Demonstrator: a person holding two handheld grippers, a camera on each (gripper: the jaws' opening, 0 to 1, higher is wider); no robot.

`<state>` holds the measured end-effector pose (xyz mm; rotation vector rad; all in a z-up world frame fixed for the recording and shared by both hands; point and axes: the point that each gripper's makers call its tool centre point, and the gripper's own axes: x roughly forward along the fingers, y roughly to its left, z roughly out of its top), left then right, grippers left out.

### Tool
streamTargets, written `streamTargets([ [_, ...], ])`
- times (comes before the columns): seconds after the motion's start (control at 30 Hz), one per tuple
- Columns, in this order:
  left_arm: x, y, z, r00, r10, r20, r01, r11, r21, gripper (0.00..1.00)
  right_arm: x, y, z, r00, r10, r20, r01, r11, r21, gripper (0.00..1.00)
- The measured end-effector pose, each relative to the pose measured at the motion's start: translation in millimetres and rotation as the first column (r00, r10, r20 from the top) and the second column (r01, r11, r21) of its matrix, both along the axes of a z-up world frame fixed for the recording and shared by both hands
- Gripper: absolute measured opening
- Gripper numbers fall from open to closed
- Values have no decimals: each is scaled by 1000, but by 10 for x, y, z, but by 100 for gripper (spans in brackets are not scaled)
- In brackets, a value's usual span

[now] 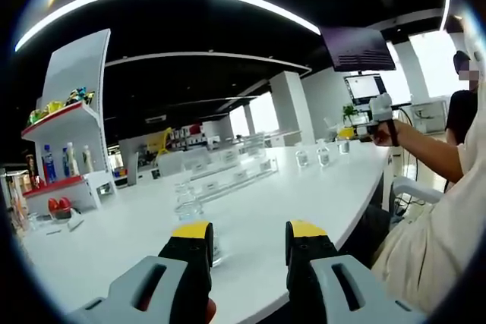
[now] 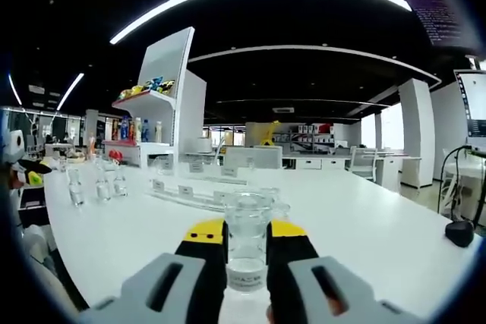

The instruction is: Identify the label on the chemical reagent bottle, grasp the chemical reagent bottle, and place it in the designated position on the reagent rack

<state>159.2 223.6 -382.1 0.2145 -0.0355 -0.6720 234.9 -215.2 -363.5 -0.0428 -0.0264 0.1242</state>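
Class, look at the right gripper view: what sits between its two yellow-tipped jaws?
A clear glass reagent bottle with a white label, standing on the white table, clamped by the right gripper.

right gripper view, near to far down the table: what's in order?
Hand-held gripper shut on clear reagent bottle → clear labelled reagent rack → white monitor → far back shelving.

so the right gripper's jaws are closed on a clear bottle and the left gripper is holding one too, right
Not quite. The right gripper does have its jaws around the clear bottle, as the right gripper view shows. In the left gripper view, the left gripper has its jaws apart with nothing between them above the white table.
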Motion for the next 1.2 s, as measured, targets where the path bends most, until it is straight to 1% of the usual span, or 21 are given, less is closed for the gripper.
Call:
streamTargets([
  [0.17, -5, -2, -1, 1000, -2, -1, 2, 1000, 2, 39, 0, 45, 99, 1000, 17, 9, -17, 1000, 9, 19],
  [0.5, 8, -40, -12, 1000, -16, -11, 16, 1000, 7, 39, 11, 136, 274, 999, 38, 23, -38, 999, -2, 19],
  [0.63, 3, -71, -4, 1000, -23, -10, 23, 1000, 8, 39, 45, 151, 320, 999, 43, 21, -43, 999, 0, 19],
  [0.9, -10, -121, 49, 999, -43, -9, 43, 999, -2, 39, 85, 156, 470, 998, 50, 39, -50, 999, 10, 19],
  [1.2, 22, -169, 46, 998, -56, -19, 56, 998, 15, 39, 168, 153, 620, 997, 55, 46, -56, 998, 26, 19],
])
